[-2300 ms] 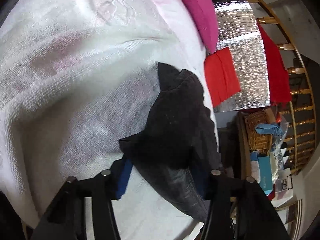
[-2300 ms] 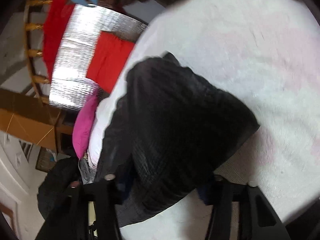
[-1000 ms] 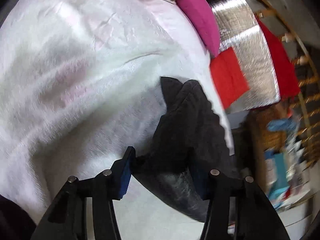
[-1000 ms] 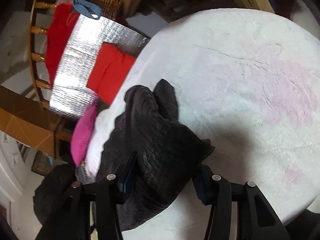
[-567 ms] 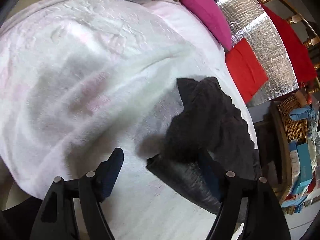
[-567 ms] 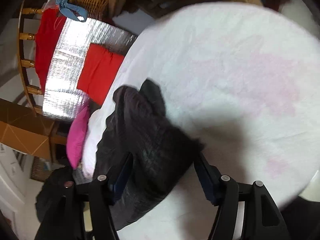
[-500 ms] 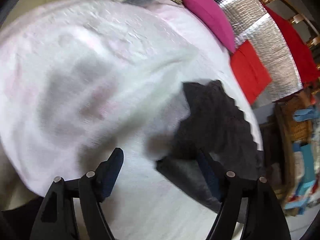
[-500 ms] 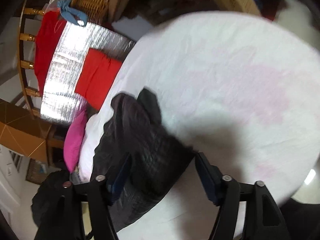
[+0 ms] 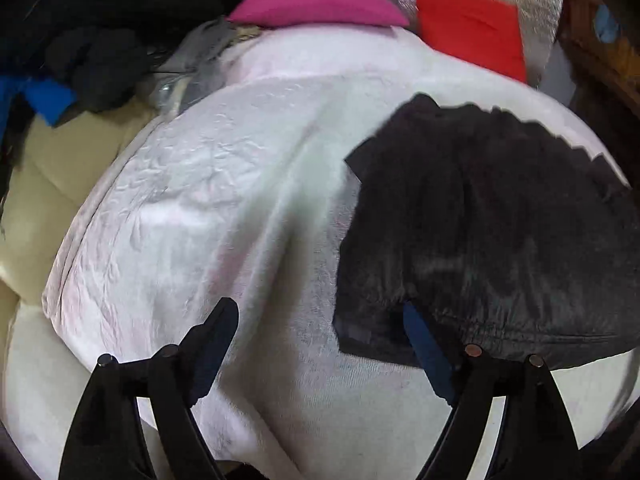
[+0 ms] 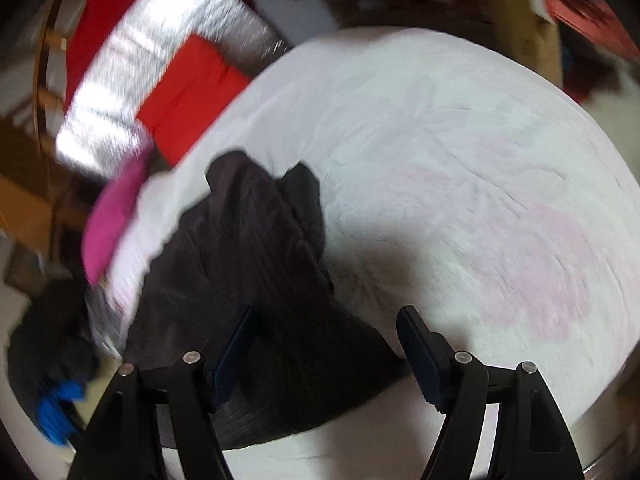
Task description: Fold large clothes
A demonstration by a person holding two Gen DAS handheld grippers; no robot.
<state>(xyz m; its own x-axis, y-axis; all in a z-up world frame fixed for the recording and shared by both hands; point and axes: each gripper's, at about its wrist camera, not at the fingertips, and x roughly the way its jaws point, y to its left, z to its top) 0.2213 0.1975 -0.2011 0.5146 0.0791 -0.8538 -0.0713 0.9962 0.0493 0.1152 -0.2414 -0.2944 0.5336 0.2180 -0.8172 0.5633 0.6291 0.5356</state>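
Observation:
A folded black garment (image 9: 488, 232) lies on the white and pink blanket (image 9: 224, 208) that covers the bed. It also shows in the right wrist view (image 10: 264, 280), bunched and partly folded. My left gripper (image 9: 320, 340) is open and empty, its right finger at the garment's near edge. My right gripper (image 10: 328, 344) is open, with the garment's near corner lying between its fingers; nothing is gripped.
A pink pillow (image 9: 320, 4) and a red cloth (image 9: 468, 28) on a silver foil panel (image 10: 160, 52) lie at the bed's far edge. Dark clothes (image 9: 96, 60) and a blue item (image 9: 48, 98) are piled at the left. The blanket (image 10: 500, 184) spreads to the right.
Both grippers opened and let go of the black garment, then drew back. The garment now lies flatter on the blanket. Both views have swung round.

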